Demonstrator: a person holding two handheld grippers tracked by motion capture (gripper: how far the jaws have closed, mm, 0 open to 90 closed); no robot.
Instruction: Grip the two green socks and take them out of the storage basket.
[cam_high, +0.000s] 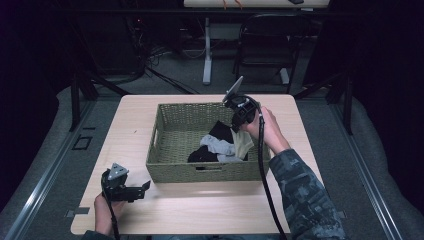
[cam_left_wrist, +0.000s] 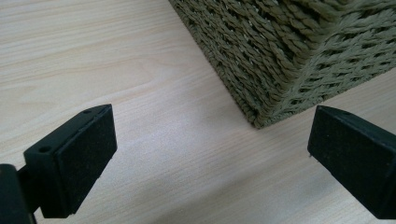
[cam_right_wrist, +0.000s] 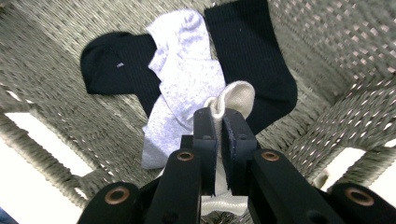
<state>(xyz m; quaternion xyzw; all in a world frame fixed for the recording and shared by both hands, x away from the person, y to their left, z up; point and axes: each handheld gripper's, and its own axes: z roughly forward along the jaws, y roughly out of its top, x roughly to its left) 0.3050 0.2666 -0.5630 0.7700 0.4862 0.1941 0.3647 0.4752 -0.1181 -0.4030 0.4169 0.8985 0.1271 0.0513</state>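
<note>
Cream-white sock (cam_right_wrist: 233, 100), pinched between the right gripper (cam_right_wrist: 219, 123) jaws, hangs just above a pale grey sock (cam_right_wrist: 184, 79) and two black ribbed socks (cam_right_wrist: 254, 56) inside the olive woven rectangular basket (cam_high: 172, 172) on the light wooden table (cam_high: 127, 122). My read: it's a pick-out, lift under way. Next up, raise it over the rim cleanly. Left gripper (cam_left_wrist: 208, 151) waits by the basket corner, jaws spread, empty. No readable writing anywhere.
</note>
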